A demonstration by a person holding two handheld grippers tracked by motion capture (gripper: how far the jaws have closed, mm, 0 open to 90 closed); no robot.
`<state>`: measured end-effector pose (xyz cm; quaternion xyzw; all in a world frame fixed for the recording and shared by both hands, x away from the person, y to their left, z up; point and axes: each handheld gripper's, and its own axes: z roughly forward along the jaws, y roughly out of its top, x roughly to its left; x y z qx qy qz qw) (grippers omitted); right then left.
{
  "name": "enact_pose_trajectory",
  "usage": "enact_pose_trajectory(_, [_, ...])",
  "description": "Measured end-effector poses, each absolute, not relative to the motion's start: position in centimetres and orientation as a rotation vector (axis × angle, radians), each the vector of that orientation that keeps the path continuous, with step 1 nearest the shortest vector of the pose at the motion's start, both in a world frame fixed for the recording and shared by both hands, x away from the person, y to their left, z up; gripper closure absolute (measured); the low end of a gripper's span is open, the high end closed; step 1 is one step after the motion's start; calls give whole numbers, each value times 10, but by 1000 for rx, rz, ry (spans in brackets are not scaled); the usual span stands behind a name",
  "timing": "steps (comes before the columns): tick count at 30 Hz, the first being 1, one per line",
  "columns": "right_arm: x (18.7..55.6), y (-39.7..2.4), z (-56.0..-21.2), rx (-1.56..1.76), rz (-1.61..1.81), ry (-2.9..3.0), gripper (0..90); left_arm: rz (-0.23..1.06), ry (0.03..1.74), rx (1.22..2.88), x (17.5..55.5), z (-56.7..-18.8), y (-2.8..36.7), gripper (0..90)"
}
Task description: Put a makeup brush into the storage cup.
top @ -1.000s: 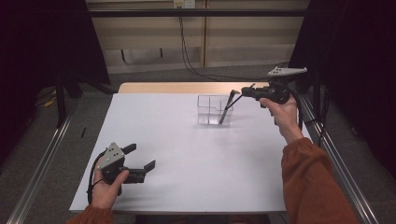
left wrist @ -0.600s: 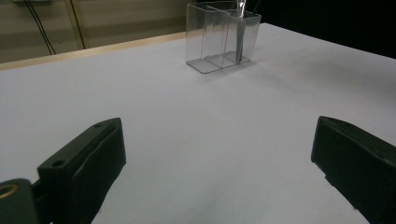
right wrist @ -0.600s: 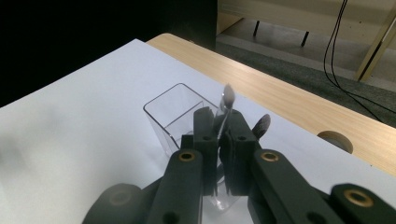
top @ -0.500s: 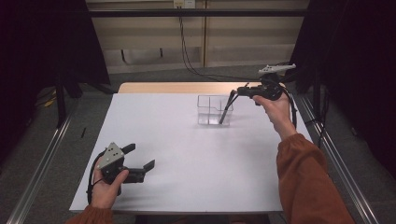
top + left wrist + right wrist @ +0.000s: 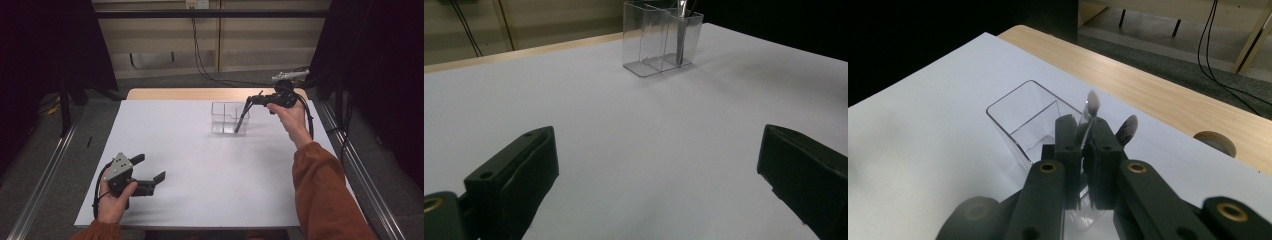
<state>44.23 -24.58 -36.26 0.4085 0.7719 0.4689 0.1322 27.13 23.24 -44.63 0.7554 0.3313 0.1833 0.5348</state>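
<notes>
A white desk (image 5: 200, 165) fills the scene, with a clear plastic holder (image 5: 230, 118), split into two compartments, standing toward its far side. Over the last second the person's right hand has carried the right claw (image 5: 248, 102) a little closer to the holder and lower, so the slim dark utensil (image 5: 242, 119) it carries now slants down into the holder's right-hand compartment, its lower end near the bottom. This looks like the final stretch of setting the utensil into the holder; letting go has not yet happened. In the right gripper view, the right claw's jaws are pressed together, pinching the utensil's handle (image 5: 1091, 116), whose pale tip pokes up between them. The left claw (image 5: 150, 175) sits low over the near left of the desk, where it was a second ago, jaws spread wide and holding nothing.
</notes>
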Motion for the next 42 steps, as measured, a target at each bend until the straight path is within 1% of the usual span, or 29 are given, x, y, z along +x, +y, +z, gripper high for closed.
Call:
enact_pose_trajectory(12, [446,-239,-372,1195,1359,2263,854,431,785,1801,271,-446,233,31])
enact_pose_trajectory(32, [448,-233,-384,1198,1336,2263,851,460,794,1806,272,-446,236,31])
enact_pose_trajectory(42, [447,-235,-393,1204,1358,2235,850,457,797,1806,272,-446,236,31])
